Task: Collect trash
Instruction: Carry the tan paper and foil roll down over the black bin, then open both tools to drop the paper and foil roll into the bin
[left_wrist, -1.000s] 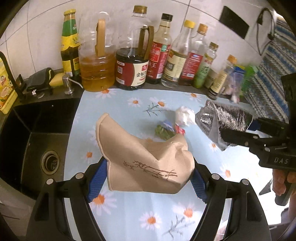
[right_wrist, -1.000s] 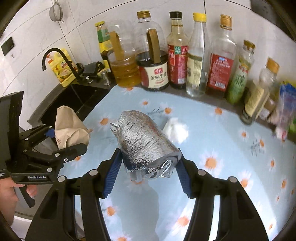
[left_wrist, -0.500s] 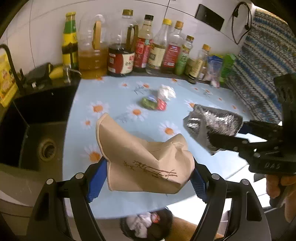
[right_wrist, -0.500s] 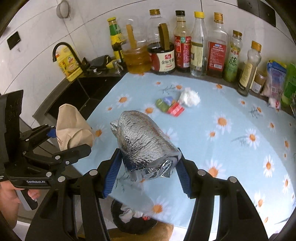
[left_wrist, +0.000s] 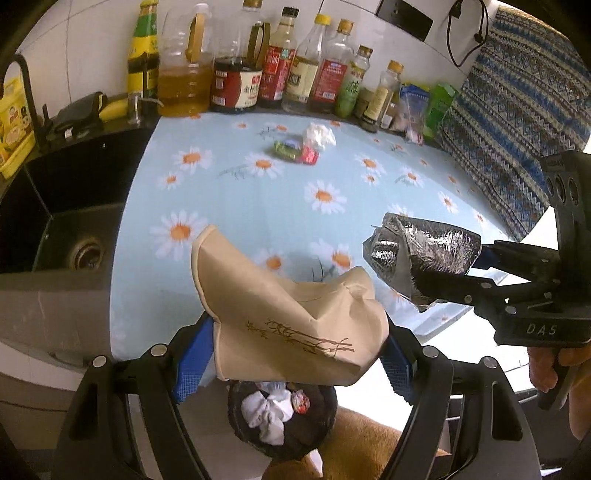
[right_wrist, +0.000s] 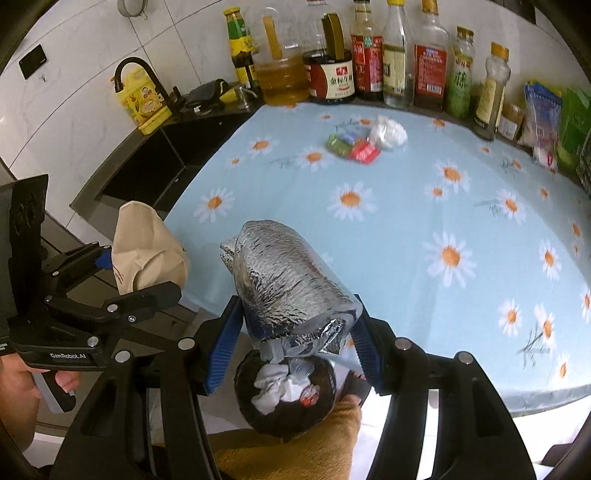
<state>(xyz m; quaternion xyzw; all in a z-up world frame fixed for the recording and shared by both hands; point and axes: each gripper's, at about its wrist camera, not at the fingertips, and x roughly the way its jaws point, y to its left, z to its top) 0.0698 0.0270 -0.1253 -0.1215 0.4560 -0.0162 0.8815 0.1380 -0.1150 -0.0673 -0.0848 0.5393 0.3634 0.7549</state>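
Counter (left_wrist: 258, 206) with daisy cloth: tissue wad (left_wrist: 319, 134) and candy wrappers (left_wrist: 295, 153) near bottles (left_wrist: 295, 66). Left gripper (left_wrist: 291, 354) jaws pinching paper bag (left_wrist: 288, 314), right gripper (right_wrist: 295, 332) jaws pinching foil bag (right_wrist: 288, 280), both above trash bin (right_wrist: 286, 395) past counter edge.

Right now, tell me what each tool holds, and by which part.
The left tool clamps the crumpled tan paper bag across its lower sides. The right tool clamps the silver foil pouch across its near end.
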